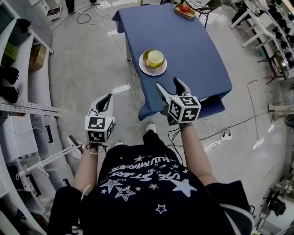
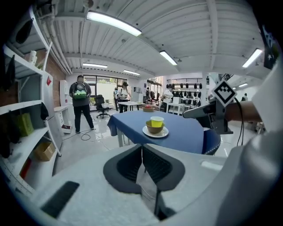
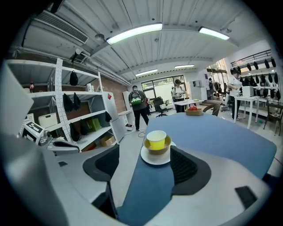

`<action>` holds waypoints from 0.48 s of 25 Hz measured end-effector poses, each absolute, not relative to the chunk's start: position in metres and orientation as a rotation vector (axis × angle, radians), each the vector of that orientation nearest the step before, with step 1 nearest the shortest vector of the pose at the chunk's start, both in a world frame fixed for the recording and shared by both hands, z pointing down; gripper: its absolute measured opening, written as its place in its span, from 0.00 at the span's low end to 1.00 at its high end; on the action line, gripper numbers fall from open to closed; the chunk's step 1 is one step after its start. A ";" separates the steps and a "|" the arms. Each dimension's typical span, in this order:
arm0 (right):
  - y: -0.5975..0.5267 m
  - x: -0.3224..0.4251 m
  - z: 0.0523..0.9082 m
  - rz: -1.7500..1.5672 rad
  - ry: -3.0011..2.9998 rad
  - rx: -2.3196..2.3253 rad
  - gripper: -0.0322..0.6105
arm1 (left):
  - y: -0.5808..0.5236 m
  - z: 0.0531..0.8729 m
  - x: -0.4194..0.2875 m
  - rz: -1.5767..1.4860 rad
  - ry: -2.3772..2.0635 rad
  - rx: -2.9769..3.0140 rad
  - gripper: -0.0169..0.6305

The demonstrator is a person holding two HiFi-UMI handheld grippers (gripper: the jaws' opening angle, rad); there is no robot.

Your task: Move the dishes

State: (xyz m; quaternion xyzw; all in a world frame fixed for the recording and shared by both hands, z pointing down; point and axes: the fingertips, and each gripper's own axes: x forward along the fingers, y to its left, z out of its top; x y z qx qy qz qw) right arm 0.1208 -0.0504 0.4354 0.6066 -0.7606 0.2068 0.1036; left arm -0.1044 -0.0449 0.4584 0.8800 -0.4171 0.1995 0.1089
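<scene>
A white plate (image 1: 152,68) carries an olive bowl (image 1: 149,55) with a yellow cup (image 1: 155,58) in it, near the front left corner of the blue-clothed table (image 1: 193,50). My right gripper (image 1: 169,84) hovers just short of the table's near edge, jaws wide open and empty. In the right gripper view the stacked dishes (image 3: 156,143) sit ahead, beyond the open right gripper (image 3: 146,167). My left gripper (image 1: 105,101) hangs over the floor to the table's left, shut on nothing. The left gripper view shows the left gripper (image 2: 142,150) with its pads together and the dishes (image 2: 155,126) farther off.
A wooden tray with red fruit (image 1: 184,10) stands at the table's far end. White shelving (image 1: 18,92) runs along the left. A power strip with cables (image 1: 225,136) lies on the floor at the right. People stand in the distance (image 2: 80,99).
</scene>
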 end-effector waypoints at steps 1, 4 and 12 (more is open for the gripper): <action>-0.059 0.128 0.435 0.618 -2.262 1.769 0.58 | -0.047 0.455 -0.095 0.595 -1.248 2.586 0.06; -0.080 0.141 0.435 0.653 -2.322 1.691 0.58 | -0.052 0.452 -0.076 0.610 -1.312 2.552 0.06; -0.115 0.157 0.441 0.720 -2.415 1.517 0.53 | -0.057 0.452 -0.056 0.611 -1.468 2.445 0.06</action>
